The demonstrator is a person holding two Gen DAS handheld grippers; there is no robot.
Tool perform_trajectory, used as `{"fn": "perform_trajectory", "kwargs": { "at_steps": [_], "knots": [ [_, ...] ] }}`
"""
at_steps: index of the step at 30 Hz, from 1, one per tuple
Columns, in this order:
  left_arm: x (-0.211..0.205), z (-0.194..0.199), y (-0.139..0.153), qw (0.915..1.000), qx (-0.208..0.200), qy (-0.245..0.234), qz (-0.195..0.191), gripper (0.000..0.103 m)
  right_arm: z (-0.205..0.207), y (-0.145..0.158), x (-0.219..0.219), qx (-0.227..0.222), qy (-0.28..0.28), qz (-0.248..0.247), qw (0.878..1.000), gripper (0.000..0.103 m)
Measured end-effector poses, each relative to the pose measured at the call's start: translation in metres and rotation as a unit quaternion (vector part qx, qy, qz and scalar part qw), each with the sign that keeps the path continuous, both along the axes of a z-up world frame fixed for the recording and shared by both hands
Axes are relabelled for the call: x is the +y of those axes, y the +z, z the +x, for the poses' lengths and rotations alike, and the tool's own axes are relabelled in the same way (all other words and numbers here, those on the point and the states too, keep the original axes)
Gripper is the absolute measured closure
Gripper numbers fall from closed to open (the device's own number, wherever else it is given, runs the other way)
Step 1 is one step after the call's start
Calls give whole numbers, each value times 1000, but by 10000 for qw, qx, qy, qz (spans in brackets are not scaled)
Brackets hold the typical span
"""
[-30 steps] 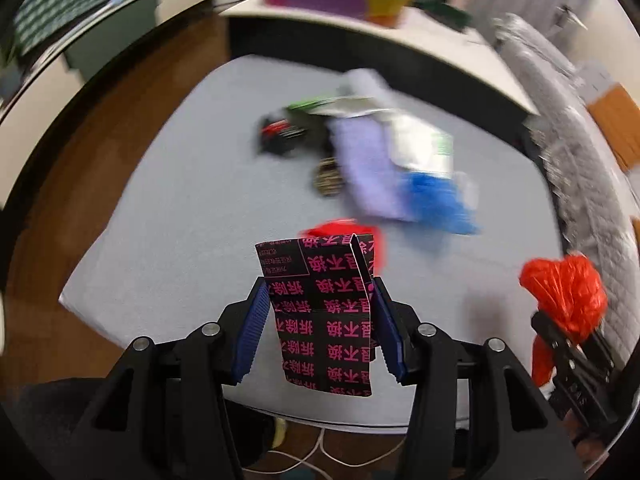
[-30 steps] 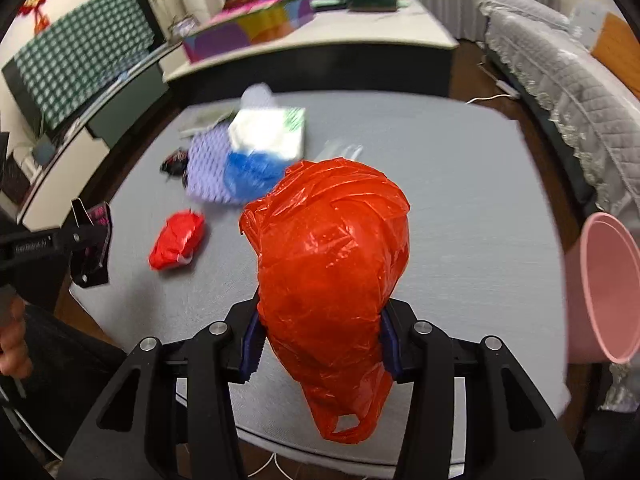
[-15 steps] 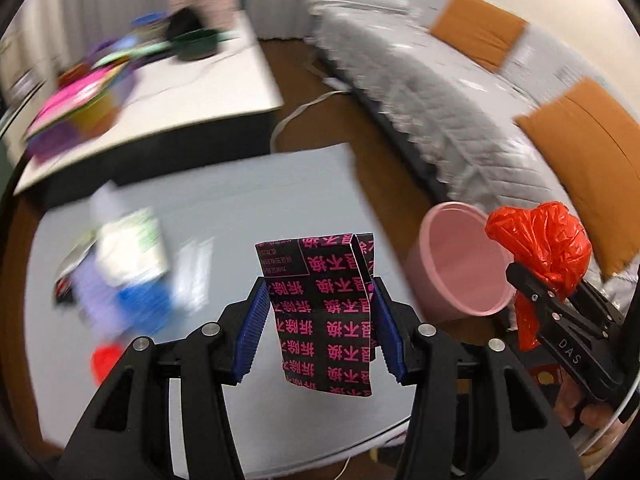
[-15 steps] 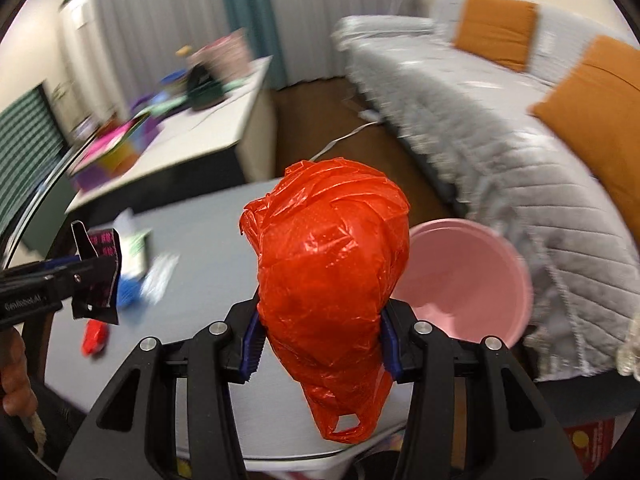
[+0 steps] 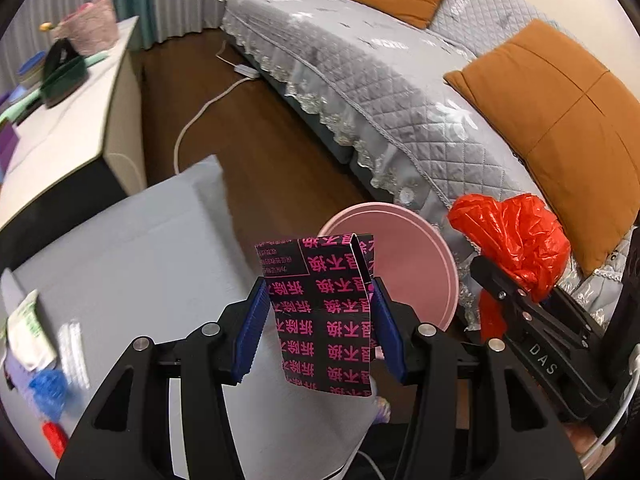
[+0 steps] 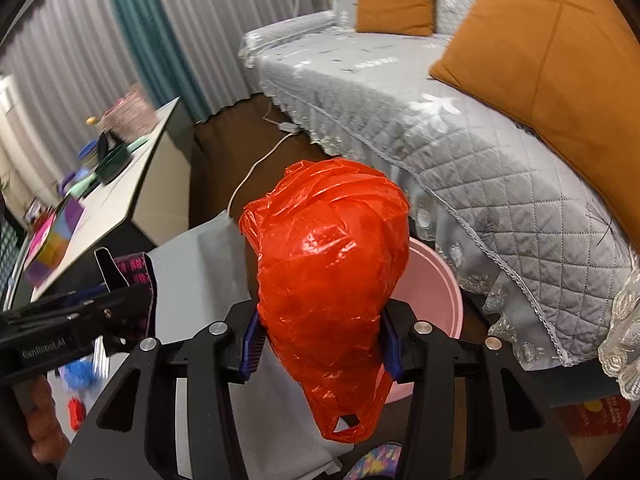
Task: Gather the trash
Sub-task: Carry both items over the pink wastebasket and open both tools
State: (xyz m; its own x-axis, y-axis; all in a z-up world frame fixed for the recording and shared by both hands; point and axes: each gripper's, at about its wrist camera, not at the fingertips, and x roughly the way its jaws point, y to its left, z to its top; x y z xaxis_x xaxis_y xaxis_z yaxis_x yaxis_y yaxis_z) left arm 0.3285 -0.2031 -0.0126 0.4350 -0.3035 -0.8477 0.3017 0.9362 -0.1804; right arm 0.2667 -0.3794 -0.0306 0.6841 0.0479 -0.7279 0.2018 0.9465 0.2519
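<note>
Trash in hand counts two pieces: the left gripper (image 5: 320, 328) is clamped on one black carton with pink characters (image 5: 324, 312), the right gripper (image 6: 320, 340) on one crumpled red plastic bag (image 6: 328, 272). One pink bin (image 5: 412, 264) stands on the floor just right of the grey table (image 5: 132, 248), near the quilted sofa (image 5: 380, 80) bearing two orange cushions (image 5: 560, 120). Blurred litter remains at the table's left edge.

Black carton (image 5: 324, 312) with pink characters: flattened, upright, clamped at both side edges, above the grey table's (image 5: 140, 248) right edge. Crumpled red plastic bag (image 6: 328, 272): bunched, handle loop hanging down, pinched at its sides over the pink bin (image 6: 440, 292). Bin stands on the floor beside the table's right edge.
</note>
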Motion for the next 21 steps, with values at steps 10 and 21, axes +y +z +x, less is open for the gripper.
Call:
{"fn": "perform_trajectory", "kwargs": {
  "at_steps": [10, 21],
  "knots": [
    [-61, 26, -21, 9981, 17, -603, 85, 53, 26, -27, -35, 241, -132, 195, 9994, 55],
    [-93, 51, -70, 9968, 349, -667, 283, 53, 50, -62, -52, 748, -247, 291, 9965, 55]
  ]
}}
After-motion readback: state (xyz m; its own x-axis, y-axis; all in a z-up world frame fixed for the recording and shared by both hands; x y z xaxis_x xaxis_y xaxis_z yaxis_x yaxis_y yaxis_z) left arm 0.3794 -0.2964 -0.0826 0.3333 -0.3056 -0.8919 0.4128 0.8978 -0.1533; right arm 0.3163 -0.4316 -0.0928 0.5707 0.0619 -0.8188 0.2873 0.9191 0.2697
